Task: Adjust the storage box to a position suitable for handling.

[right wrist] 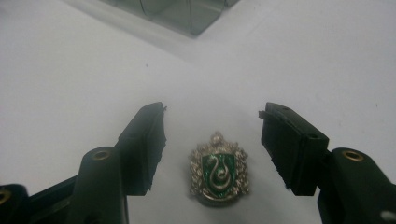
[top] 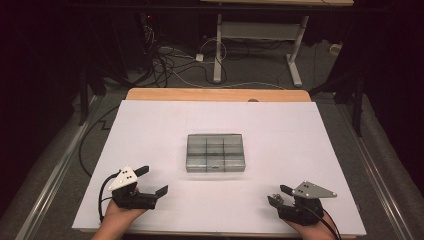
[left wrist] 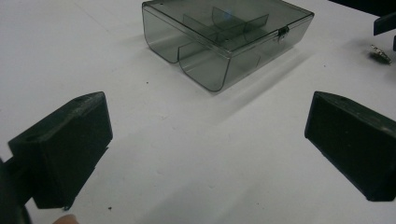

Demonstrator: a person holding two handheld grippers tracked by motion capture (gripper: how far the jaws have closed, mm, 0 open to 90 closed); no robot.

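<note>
I see my right gripper low over the white surface with its jaws released, and a small metal badge lies flat between them, touched by neither. It has a green shield bearing a silver snake, with a scrolled silvery rim. My left gripper stands spread wide, holding nothing, facing the closed smoky compartment box mid-surface.

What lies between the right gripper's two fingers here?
A crest-shaped badge with a green shield lies flat on the white table between the right gripper's open fingers, touching neither, in the right gripper view.
</note>
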